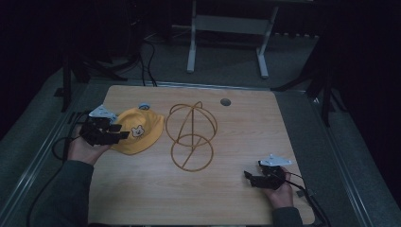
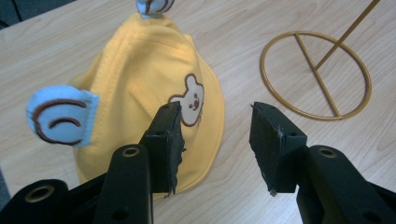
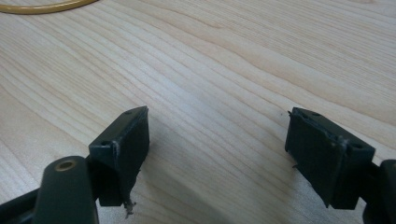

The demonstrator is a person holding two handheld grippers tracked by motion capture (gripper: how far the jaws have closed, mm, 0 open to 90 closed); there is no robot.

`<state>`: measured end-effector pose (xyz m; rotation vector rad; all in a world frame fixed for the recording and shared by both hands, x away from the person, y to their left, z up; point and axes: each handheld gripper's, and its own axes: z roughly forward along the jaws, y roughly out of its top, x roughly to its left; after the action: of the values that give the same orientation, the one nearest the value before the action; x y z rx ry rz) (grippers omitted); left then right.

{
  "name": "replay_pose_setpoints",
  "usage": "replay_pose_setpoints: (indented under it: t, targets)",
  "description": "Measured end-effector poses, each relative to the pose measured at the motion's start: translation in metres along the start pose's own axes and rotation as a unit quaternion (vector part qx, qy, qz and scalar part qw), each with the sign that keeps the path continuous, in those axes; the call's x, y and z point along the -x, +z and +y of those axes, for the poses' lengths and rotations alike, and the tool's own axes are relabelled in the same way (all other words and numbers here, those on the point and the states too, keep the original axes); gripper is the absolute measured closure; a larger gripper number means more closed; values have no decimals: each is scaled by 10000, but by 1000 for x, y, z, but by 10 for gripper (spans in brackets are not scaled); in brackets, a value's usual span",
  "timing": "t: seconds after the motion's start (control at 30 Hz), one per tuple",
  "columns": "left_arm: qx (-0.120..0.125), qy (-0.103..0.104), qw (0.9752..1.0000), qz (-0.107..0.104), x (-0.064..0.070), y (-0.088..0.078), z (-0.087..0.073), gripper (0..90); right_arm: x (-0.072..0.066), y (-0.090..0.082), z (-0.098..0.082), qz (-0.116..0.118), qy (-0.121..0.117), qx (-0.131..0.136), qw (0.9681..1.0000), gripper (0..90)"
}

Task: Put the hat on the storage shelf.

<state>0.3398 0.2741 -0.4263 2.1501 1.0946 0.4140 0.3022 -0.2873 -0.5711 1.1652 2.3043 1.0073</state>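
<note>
A yellow cap [image 1: 139, 132] with a bear face and light blue ears lies on the left half of the wooden table [image 1: 142, 189]. To its right stands a gold wire hat stand [image 1: 191, 137] with a round base. My left gripper [image 1: 122, 131] hovers open at the cap's left edge. In the left gripper view its jaws [image 2: 215, 112] are spread above the cap's brim [image 2: 140, 70]: one jaw is over the fabric, the other over bare wood, with nothing pinched. A blue ear [image 2: 60, 121] stands up at the left. My right gripper [image 1: 252, 169] rests open near the table's front right, over bare wood [image 3: 217, 114].
The stand's base ring [image 2: 316, 73] lies right of the cap, and its rim [image 3: 42, 8] curves at the top left of the right gripper view. A round cable hole [image 1: 225, 101] sits near the far edge. Cables [image 1: 61, 146] trail off the left side. White desk legs [image 1: 191, 42] stand behind.
</note>
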Motion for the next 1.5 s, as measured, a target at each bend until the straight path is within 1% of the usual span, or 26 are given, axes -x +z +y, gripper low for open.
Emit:
replay_pose_setpoints:
  t: [0.1, 0.13, 0.2, 0.23, 0.3, 0.43, 0.47, 0.6, 0.63, 0.7, 0.73, 0.77, 0.8, 0.87, 0.93, 0.97, 1.0, 1.03, 1.07, 1.13, 1.23, 1.37, 1.4, 1.43, 1.47, 1.5]
  targets:
    - [11, 21, 10000, 6, -2, -2, 3, 536, 0, 0, 0, 1, 16, -10, 10000, 218]
    - [-22, 47, 10000, 11, -4, -4, 4, 536, 0, 0, 0, 2, 22, -13, 10000, 218]
    - [-94, 159, 9998, 44, -7, -6, 10, 536, 0, 0, 0, 4, 24, -9, 10000, 218]
    - [-94, 159, 9998, 44, -7, -6, 10, 536, 0, 0, 0, 4, 24, -9, 10000, 218]
    - [-116, 236, 9997, 13, -8, -7, 17, 536, 0, 0, 0, 4, 26, -12, 10000, 218]
    - [-290, 427, 9987, 8, -9, -5, 32, 535, 0, 0, 0, 2, 25, -15, 10000, 218]
    - [-370, 482, 9982, 5, -10, -4, 39, 533, 0, 0, 0, 3, 25, -15, 10000, 218]
    - [-468, 500, 9977, 10, -13, -1, 45, 530, 0, 0, 0, 3, 22, -13, 10000, 217]
    - [-508, 533, 9973, 21, -15, 1, 47, 530, 0, 0, 0, 4, 21, -13, 10000, 217]
    - [-673, 608, 9958, 70, -17, 7, 51, 512, 0, 0, 0, 5, 23, -9, 10000, 217]
    - [-819, 671, 9944, 79, -19, 12, 56, 512, 0, 0, 0, 3, 21, -12, 10000, 217]
    - [-819, 671, 9944, 79, -19, 12, 56, 510, 0, 0, 0, 3, 21, -12, 10000, 217]
    - [-937, 716, 9929, 146, -21, 16, 61, 507, 0, 0, 0, 4, 20, -13, 10000, 217]
    - [-937, 716, 9929, 146, -21, 16, 61, 506, 0, 0, 0, 4, 21, -12, 10000, 217]
    - [-1053, 755, 9914, 190, -24, 20, 68, 506, 0, 0, 0, 4, 24, -15, 10000, 217]
    - [-1053, 755, 9914, 190, -24, 20, 68, 507, 0, 0, 0, 4, 25, -11, 10000, 217]
    - [-1140, 795, 9901, 215, -25, 21, 71, 509, 0, 0, 0, 6, 29, -19, 10000, 217]
    - [-1140, 795, 9901, 215, -25, 21, 71, 510, 0, 0, 0, 5, 30, -19, 10000, 217]
    - [-1178, 816, 9894, 233, -26, 22, 73, 509, 0, 0, 0, 3, 22, -14, 10000, 217]
    - [-1294, 912, 9870, 282, -27, 23, 77, 506, 0, 0, 0, 3, 19, -13, 10000, 217]
    - [-1340, 934, 9862, 271, -29, 24, 80, 507, 0, 0, 0, 5, 29, -18, 10000, 217]
    - [-1433, 894, 9853, 250, -33, 29, 83, 509, 0, 0, 0, 5, 31, -19, 10000, 217]
    - [-1460, 896, 9849, 254, -34, 31, 84, 514, 0, 0, 0, 5, 31, -19, 10000, 217]
    - [-1552, 908, 9833, 278, -36, 35, 85, 517, 0, 0, 0, 5, 30, -18, 10000, 217]
    - [-1552, 908, 9833, 278, -36, 35, 85, 517, 0, 0, 0, 6, 31, -17, 10000, 217]
    - [-1589, 902, 9828, 283, -37, 37, 84, 517, 0, 0, 0, 6, 31, -17, 10000, 217]
